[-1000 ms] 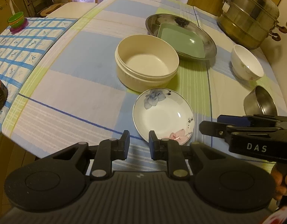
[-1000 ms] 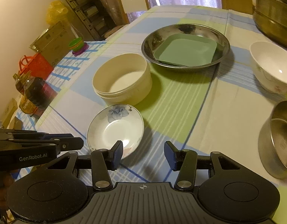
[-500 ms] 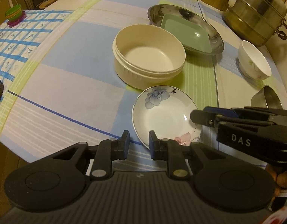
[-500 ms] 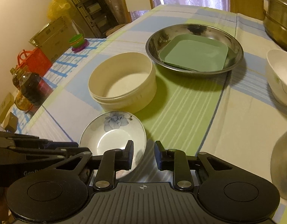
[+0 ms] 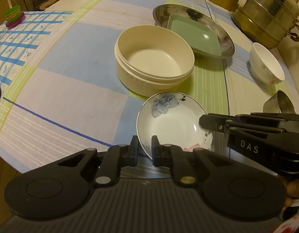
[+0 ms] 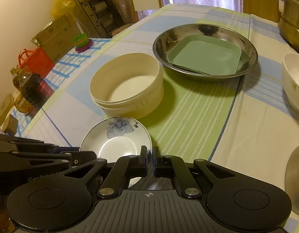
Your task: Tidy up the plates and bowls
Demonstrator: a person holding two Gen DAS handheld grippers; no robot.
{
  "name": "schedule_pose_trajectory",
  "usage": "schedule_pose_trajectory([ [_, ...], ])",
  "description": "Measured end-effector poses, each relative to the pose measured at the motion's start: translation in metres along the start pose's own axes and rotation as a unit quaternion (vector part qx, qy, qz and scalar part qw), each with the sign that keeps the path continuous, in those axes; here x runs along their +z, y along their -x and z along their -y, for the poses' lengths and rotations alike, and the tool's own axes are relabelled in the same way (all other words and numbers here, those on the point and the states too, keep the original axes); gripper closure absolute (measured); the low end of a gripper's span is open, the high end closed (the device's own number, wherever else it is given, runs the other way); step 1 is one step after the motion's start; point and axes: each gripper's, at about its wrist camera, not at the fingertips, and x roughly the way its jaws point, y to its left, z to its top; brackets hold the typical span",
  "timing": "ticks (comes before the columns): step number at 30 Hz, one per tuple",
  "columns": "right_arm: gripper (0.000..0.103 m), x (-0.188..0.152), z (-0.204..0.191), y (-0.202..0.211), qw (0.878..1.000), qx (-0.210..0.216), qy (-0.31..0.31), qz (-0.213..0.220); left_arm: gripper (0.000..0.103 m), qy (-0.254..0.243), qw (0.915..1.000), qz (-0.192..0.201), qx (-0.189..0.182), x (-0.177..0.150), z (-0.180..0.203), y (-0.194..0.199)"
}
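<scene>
A small white plate with a blue flower (image 5: 169, 122) (image 6: 114, 143) lies on the checked cloth, just in front of a cream round container (image 5: 145, 83) (image 6: 126, 85). My left gripper (image 5: 145, 149) is at the plate's near left rim; its jaws are closing, the rim is between them and the pads press on it. The right gripper (image 6: 149, 155) is shut on the plate's opposite rim, and its tip (image 5: 204, 121) shows from the side in the left wrist view. Behind the container, a green square plate (image 5: 196, 33) (image 6: 204, 56) lies inside a steel basin (image 5: 225, 38) (image 6: 188, 29).
A white bowl (image 5: 266, 64) (image 6: 295, 77) and a small steel bowl (image 5: 279, 103) (image 6: 295, 180) stand at the right. A large steel steamer pot (image 5: 266, 9) sits at the back right. Stacked coloured cups (image 6: 81, 39) and dark bottles (image 6: 31, 89) are at the left, near the table's edge.
Both grippers came down and forward to the flowered plate. The right jaws went from wide apart to shut on its rim, and the left jaws narrowed onto the other side.
</scene>
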Motion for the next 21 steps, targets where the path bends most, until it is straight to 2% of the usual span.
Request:
schedule_pose_trajectory([
  [10,0.098,-0.014,0.02,0.022,0.999,-0.014,-0.044,-0.011,0.094,-0.036,0.999,-0.001,-0.026,0.001,0.024,0.001],
  [21,0.098,-0.009,0.047,0.064,0.993,-0.047,-0.102,0.031,0.095,-0.09,0.9935,0.02,-0.067,0.028,0.063,0.002],
])
